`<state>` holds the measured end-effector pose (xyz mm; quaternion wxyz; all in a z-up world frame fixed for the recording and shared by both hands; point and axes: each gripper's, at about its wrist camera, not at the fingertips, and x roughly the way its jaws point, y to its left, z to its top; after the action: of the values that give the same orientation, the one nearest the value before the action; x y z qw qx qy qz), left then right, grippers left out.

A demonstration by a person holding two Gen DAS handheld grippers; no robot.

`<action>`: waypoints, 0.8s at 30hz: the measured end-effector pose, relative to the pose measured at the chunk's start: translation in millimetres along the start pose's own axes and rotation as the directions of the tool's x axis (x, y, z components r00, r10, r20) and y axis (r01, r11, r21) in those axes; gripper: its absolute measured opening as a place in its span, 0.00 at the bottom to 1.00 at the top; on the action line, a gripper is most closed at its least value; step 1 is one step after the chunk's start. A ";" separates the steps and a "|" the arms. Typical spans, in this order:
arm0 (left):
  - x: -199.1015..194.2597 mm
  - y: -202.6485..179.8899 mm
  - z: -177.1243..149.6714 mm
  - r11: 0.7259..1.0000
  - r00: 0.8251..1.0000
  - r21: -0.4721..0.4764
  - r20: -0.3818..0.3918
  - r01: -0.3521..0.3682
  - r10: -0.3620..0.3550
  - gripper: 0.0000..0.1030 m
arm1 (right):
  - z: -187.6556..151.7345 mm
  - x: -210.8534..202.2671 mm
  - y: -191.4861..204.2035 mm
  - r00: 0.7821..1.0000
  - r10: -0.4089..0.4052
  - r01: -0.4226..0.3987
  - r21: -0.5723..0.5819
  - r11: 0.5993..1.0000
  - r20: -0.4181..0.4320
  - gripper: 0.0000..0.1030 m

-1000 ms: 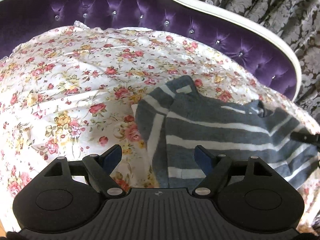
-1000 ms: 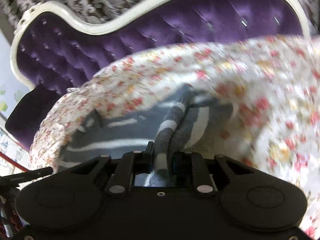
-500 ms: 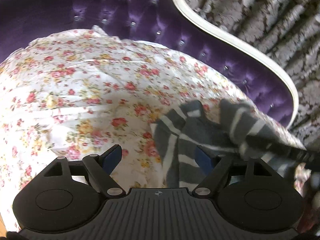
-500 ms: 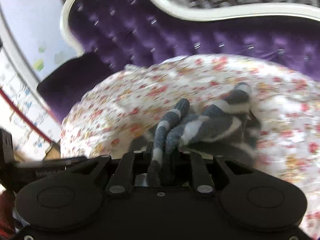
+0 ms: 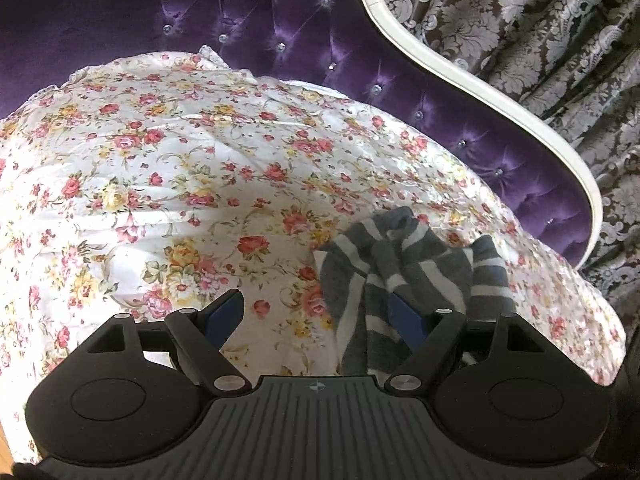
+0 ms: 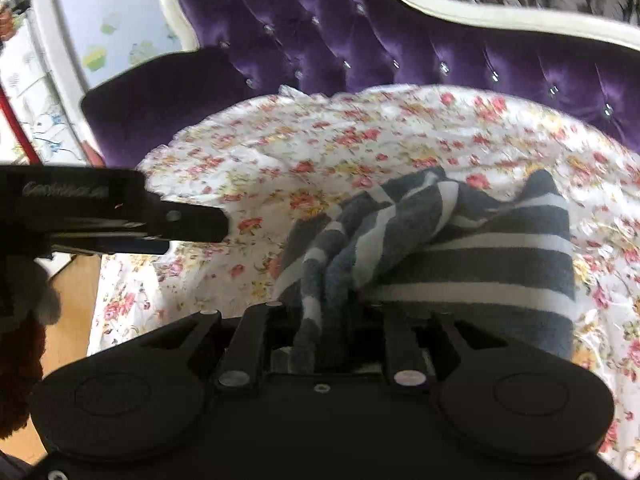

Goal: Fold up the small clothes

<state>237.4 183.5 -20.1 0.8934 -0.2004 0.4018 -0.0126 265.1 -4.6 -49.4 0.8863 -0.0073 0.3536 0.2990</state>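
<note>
1. We see a small grey knitted garment with white stripes lying bunched on a white bedspread printed with red and yellow roses, which covers a sofa with a purple button-tufted back and a cream curved frame.
2. In the left wrist view, the garment sits toward the right edge of the bedspread, near its front, with the floral cloth bare to the left of it.
3. Our left gripper is spread wide, and its blue-padded fingers stand well apart.
4. The left finger hangs over bare bedspread; the right finger is partly covered by a fold of the garment, which drapes across its tip. Nothing is pinched between the two.
5. Our right gripper is pressed together on a gathered fold of the garment, which runs down between the fingers as two narrow striped ridges.
6. From that pinch the cloth fans out up and to the right, and a broad striped panel lies flat on the bedspread beside the gripper.
7. In the right wrist view, the black body of the left gripper reaches in from the left edge, apart from the garment.
8. Behind the sofa hangs a dark curtain with a silver damask pattern.
</note>
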 end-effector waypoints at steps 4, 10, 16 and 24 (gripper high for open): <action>0.9 -2.8 -1.8 1.000 1.000 0.012 0.007 0.003 -0.003 0.76 | -15.8 -3.0 6.0 0.993 0.091 -0.088 -0.039 0.995 0.072 0.55; 0.2 -2.2 -1.2 1.000 1.000 0.006 0.030 0.009 -0.009 0.76 | -25.8 -22.6 18.5 0.975 0.169 -0.152 -0.123 0.981 0.144 0.55; 3.0 -10.1 -3.9 0.999 0.999 0.030 0.024 0.028 -0.029 0.76 | -30.6 -58.8 -0.3 0.966 0.128 -0.109 -0.093 0.990 0.223 0.55; 14.9 -27.5 -15.6 0.995 0.998 0.085 -0.029 0.057 -0.055 0.76 | -56.7 -60.0 -6.7 0.981 0.106 -0.089 -0.107 0.990 0.160 0.56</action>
<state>240.0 150.0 -29.9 0.8952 -0.1729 0.4068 -0.0574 199.2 -54.4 -55.4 0.8954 -0.0095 0.2635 0.3589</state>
